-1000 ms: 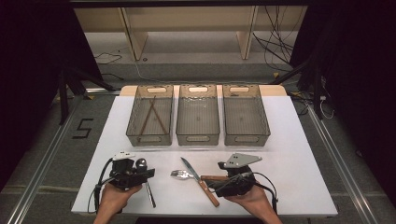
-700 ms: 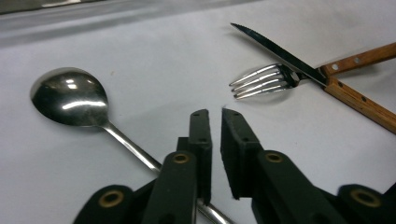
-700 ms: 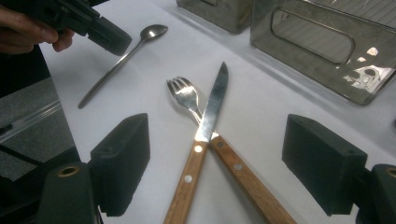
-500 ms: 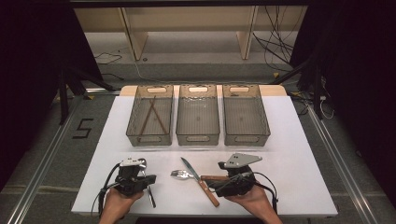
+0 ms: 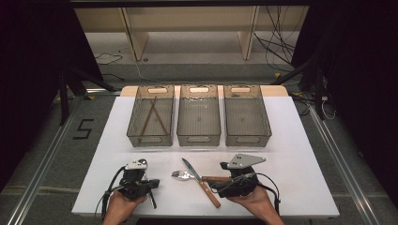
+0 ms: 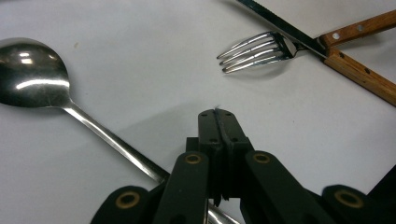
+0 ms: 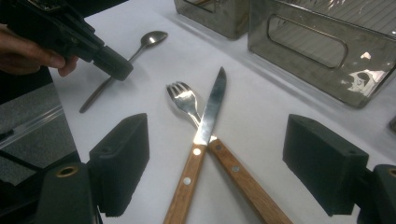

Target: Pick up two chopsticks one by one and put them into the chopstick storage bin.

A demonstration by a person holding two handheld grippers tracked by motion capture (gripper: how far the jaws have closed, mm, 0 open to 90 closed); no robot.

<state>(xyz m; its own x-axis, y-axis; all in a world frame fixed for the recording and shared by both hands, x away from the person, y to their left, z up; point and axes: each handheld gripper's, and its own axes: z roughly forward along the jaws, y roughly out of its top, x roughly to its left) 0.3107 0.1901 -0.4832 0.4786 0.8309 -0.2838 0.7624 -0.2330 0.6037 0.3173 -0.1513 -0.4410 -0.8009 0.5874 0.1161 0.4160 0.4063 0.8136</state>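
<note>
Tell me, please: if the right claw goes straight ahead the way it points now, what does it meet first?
Most likely the crossed knife and fork. The right claw is open, and their wooden handles lie between its jaws, just ahead. Depth is unclear, so it might pass just above them.

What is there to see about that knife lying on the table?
The knife has a dull steel blade that looks serrated along one edge and a brown wooden handle with pale rivets. It lies flat on the white table, in front of the middle bin, blade pointing towards the bins. It crosses over the fork, whose handle is wooden too. Neither gripper touches it.
</note>
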